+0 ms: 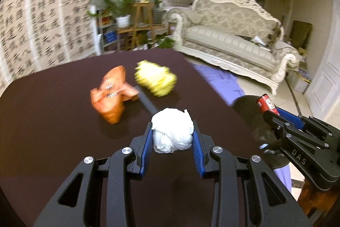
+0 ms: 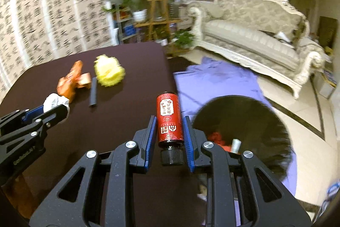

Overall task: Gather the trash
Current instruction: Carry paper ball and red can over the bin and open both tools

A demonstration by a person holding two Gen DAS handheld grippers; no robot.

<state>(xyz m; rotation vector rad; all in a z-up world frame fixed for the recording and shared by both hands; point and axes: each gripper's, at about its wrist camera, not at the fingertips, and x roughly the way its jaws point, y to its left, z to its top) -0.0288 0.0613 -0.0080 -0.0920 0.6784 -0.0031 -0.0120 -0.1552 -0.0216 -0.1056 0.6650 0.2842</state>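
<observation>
Trash is partly gathered: my left hand-held gripper (image 1: 172, 137) is clamped on a crumpled white paper wad (image 1: 172, 131) above the desk (image 1: 53, 120), and my right hand-held gripper (image 2: 169, 131) pinches a glossy red bottle (image 2: 170, 118), black cap toward me, near the black bin (image 2: 240, 120), which already holds some scraps. I judge three pieces remain on the desk: a crinkled orange wrapper (image 2: 71, 82), a fluffy yellow lump (image 2: 109, 71) and a dark matte stick (image 2: 93, 95)

One crumpled white paper ball (image 1: 172, 133), one red bottle with a black cap (image 2: 170, 120), one orange wrapper (image 1: 111, 95), one yellow crumpled wad (image 1: 156, 81), one short black stick (image 2: 93, 92), one black bin (image 2: 244, 120).
</observation>
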